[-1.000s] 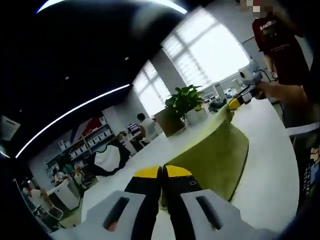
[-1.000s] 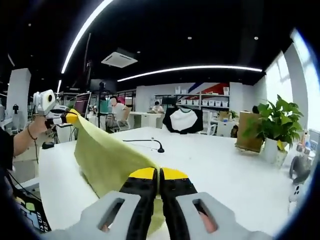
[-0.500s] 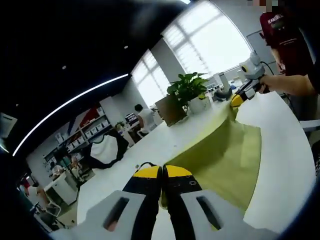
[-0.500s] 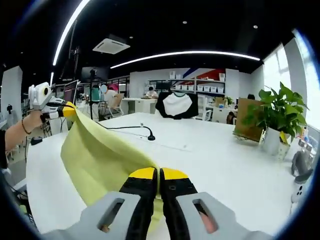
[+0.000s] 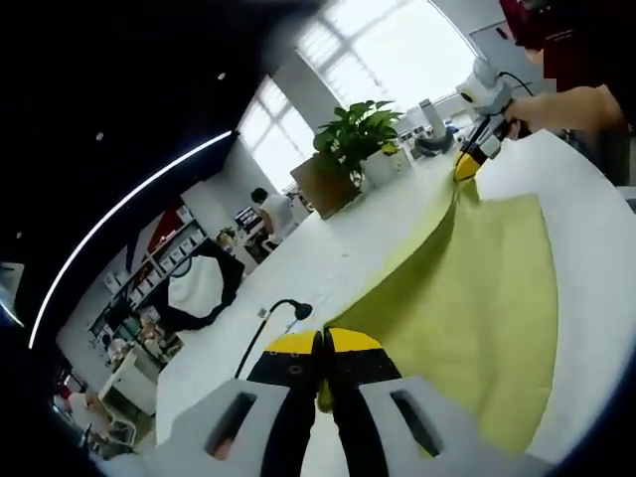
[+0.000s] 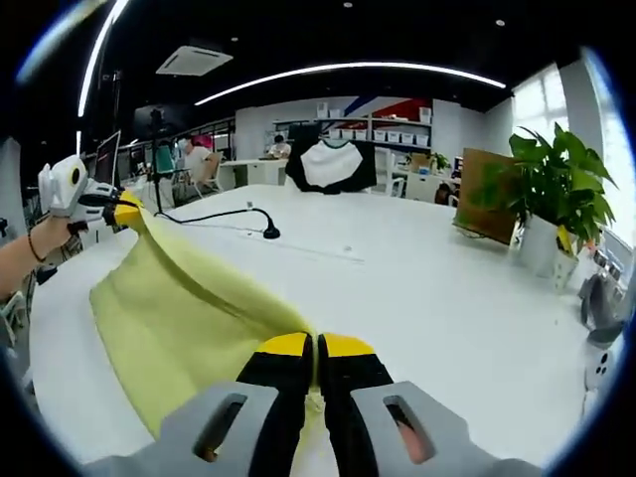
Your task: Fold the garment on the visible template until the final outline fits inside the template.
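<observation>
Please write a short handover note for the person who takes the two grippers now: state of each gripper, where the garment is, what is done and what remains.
Left gripper: shut on one edge of the yellow garment.
Right gripper: shut on the opposite edge.
The garment hangs stretched between both grippers, its lower part draping onto the white table.
Done: garment gripped at two points and spread out.
Left: no fold is made yet. I cannot make out a template, so find it first, then lay the garment down and fold it to fit inside.

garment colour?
Plain yellow-green garment, no pattern; clearest in the right gripper view.
</observation>
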